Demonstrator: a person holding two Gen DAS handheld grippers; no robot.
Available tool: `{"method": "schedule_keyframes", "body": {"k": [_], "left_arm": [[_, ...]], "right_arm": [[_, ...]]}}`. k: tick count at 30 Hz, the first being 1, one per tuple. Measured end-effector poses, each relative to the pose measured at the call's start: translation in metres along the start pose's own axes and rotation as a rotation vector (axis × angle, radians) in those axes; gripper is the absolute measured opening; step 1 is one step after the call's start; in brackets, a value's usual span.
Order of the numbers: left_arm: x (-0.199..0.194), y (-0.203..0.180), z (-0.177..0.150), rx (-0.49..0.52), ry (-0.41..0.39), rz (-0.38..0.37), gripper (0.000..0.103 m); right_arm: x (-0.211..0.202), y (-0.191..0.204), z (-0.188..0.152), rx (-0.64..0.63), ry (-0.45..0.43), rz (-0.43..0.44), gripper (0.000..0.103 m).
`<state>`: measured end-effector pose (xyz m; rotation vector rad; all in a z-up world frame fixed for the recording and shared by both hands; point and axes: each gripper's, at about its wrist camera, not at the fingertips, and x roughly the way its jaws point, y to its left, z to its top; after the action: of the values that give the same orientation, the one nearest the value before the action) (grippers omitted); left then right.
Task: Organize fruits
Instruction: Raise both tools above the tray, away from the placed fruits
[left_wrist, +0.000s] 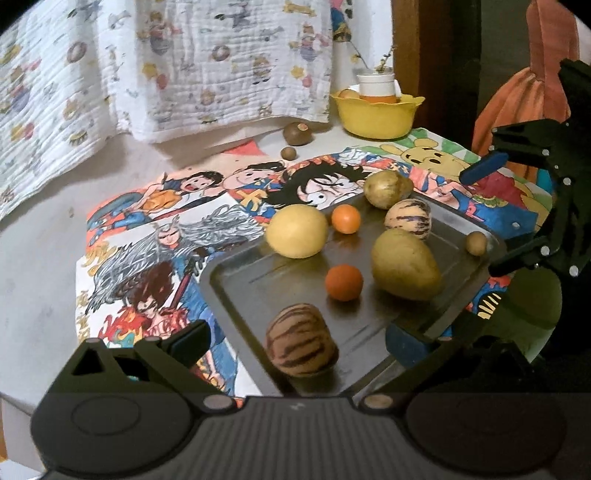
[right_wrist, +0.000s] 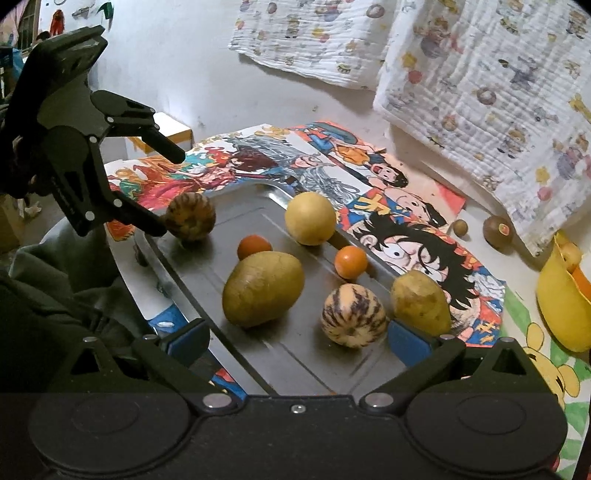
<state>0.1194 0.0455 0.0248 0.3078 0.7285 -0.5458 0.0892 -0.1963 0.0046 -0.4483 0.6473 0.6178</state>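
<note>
1. A metal tray (right_wrist: 236, 347) lies on a cartoon-print mat (right_wrist: 413, 236) on the counter; the fruits sit on it, apart from one another.
2. On the tray: a round yellow fruit (right_wrist: 310, 218), two small oranges (right_wrist: 351, 262) (right_wrist: 254, 246), a large green-yellow mango (right_wrist: 263, 288), a smaller yellowish fruit (right_wrist: 421, 301), and two cream melons with purple stripes (right_wrist: 354, 315) (right_wrist: 190, 216).
3. Beyond the tray, a yellow bowl (left_wrist: 376, 114) and a brown kiwi (left_wrist: 297, 133).
4. Left gripper (left_wrist: 297, 345) spread wide, the near striped melon between its fingers, untouched as far as shows.
5. Right gripper (right_wrist: 297, 341) spread wide, holding nothing.
</note>
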Motion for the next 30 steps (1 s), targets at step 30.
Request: {"method": "schedule_keyframes", "body": {"k": [30], "left_arm": [[0.036, 0.047, 0.064, -0.033, 0.009, 0.077, 0.103]], "right_arm": [[0.034, -0.033, 0.047, -0.048, -0.08, 0.084, 0.102]]}}
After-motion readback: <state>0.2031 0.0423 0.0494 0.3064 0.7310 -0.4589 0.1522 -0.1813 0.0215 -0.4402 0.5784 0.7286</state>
